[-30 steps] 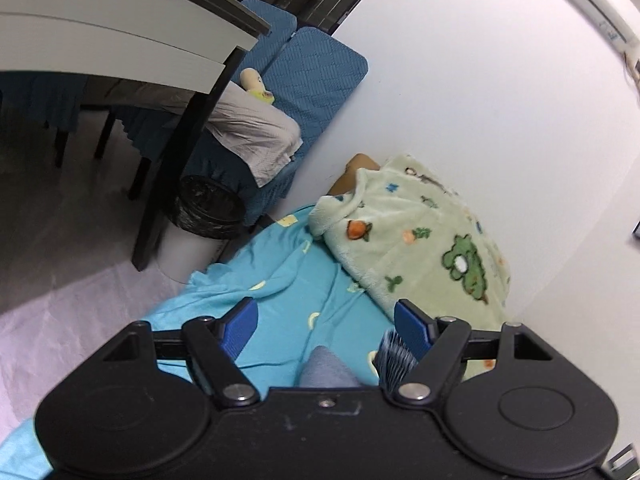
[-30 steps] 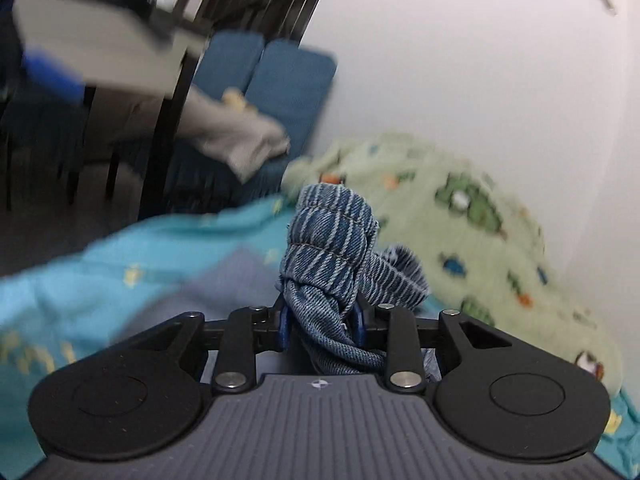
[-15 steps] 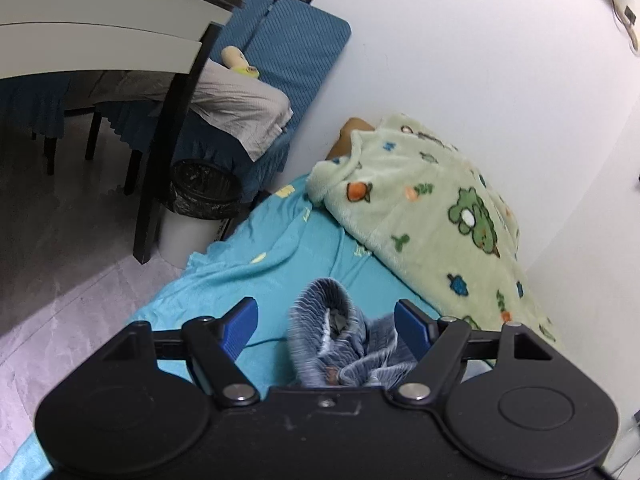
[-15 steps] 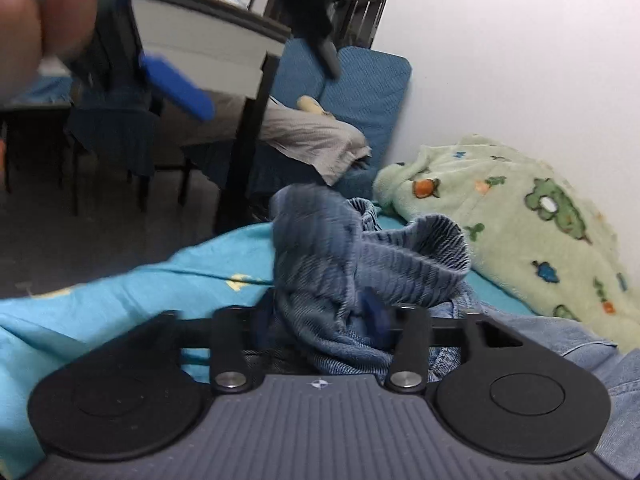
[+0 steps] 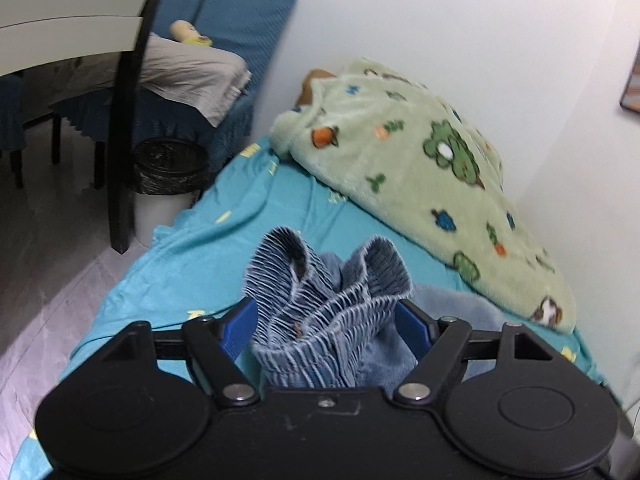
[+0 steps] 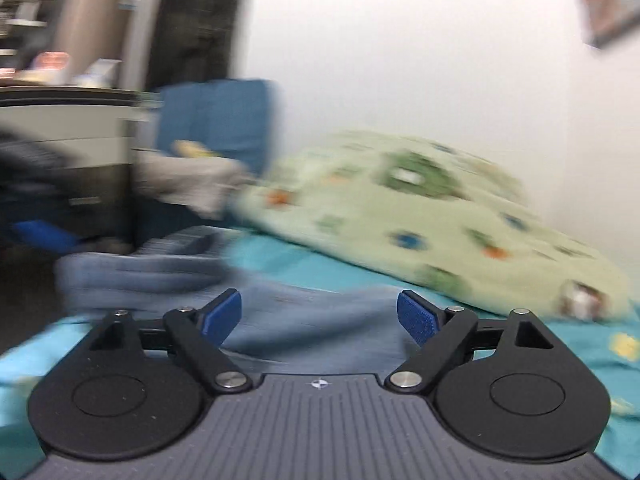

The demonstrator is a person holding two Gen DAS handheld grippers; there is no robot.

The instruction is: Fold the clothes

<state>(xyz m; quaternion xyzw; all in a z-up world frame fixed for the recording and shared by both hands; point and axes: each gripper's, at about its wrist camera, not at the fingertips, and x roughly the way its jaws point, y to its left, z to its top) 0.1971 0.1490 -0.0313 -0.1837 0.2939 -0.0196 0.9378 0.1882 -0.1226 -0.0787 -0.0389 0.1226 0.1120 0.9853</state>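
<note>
A: Where is the blue denim garment with the ribbed elastic waistband (image 5: 320,300) relative to the left gripper (image 5: 326,320)?

B: Its bunched waistband stands up between the two blue fingers (image 5: 240,322). The jaws stand wide; whether the pads press the cloth, I cannot tell. The garment lies on the turquoise bed sheet (image 5: 192,264).

A: And the right gripper (image 6: 320,316)?

B: Its jaws have just been opening and now stand wide, holding nothing. That view is blurred. The flat denim (image 6: 312,320) lies below and beyond the gap between the fingers, with its bunched end further off to the left of them.

A: What is beyond the fingertips?

B: A pale green fleece blanket with cartoon prints (image 5: 420,184), ahead and to the right, against the white wall (image 5: 460,32).
</note>
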